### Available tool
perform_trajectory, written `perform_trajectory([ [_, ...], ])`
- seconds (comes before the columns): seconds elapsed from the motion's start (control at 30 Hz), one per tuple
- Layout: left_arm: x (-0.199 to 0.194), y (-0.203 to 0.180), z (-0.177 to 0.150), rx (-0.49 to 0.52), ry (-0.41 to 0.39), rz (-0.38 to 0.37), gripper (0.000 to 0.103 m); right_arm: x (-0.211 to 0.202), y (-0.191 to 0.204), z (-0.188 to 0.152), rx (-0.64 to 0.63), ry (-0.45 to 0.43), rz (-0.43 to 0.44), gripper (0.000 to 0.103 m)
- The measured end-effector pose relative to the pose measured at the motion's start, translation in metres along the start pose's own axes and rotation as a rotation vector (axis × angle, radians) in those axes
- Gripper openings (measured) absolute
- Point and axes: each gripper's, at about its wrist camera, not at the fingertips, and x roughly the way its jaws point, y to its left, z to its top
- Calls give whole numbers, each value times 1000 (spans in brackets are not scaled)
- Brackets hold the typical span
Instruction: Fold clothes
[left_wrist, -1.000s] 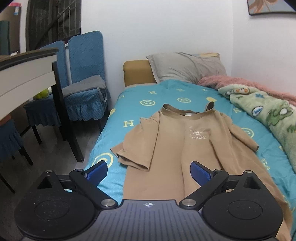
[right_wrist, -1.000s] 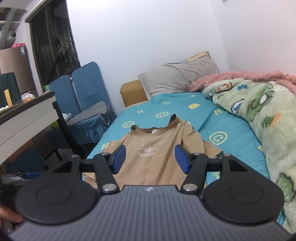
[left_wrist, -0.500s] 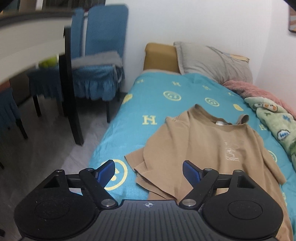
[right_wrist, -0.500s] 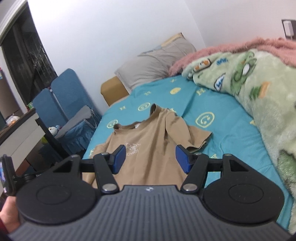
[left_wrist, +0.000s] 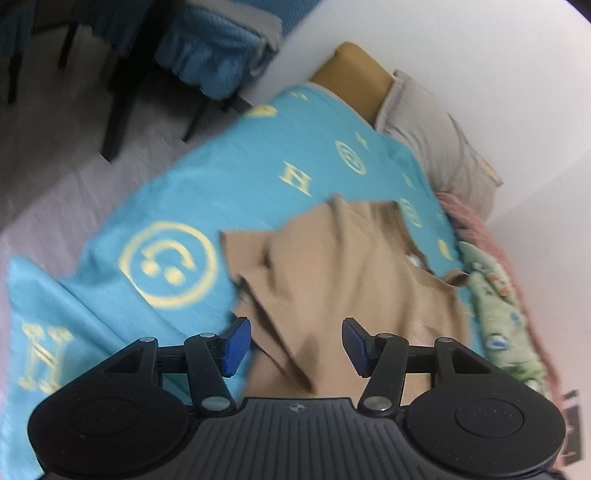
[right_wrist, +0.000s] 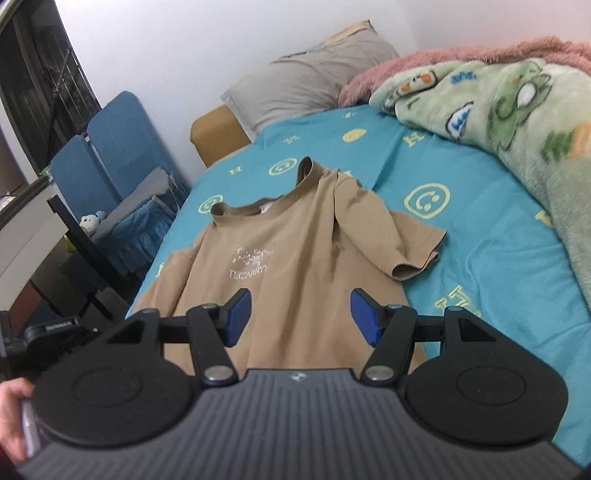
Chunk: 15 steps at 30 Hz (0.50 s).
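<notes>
A tan short-sleeved T-shirt (right_wrist: 295, 243) with a pale chest logo lies front up on the turquoise bed sheet (right_wrist: 480, 266), collar toward the pillow. In the left wrist view the same T-shirt (left_wrist: 351, 280) appears tilted and blurred, its near sleeve rumpled. My left gripper (left_wrist: 295, 345) hovers open above that sleeve and side edge, nothing between its blue pads. My right gripper (right_wrist: 301, 317) hangs open over the shirt's lower body, clear of the cloth. The hem is hidden behind both grippers.
A green cartoon fleece blanket (right_wrist: 517, 110) and a pink blanket (right_wrist: 443, 59) pile along the bed's right side. A grey pillow (right_wrist: 310, 81) lies at the head. Blue-covered chairs (right_wrist: 122, 155) and a dark-legged table (right_wrist: 70, 221) stand left of the bed.
The left gripper has dropped and rolled toward the shirt's left sleeve, so its view tilts. The right gripper has come closer over the shirt's lower part. Both stay open.
</notes>
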Motion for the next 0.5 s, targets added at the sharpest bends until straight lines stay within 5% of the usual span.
perform_trajectory([
  [0.17, 4, -11, -9, -3, 61, -60, 58, 6, -1, -3, 19, 26, 13, 63],
  [0.43, 33, -10, -20, 12, 83, -17, 58, 4, -1, -6, 44, 39, 27, 63],
  [0.47, 34, -11, -20, 18, 74, -20, 56, 3, -1, -7, 48, 40, 29, 63],
  [0.5, 36, -13, -20, 28, 65, -20, 41, 3, -1, -7, 50, 40, 30, 63],
])
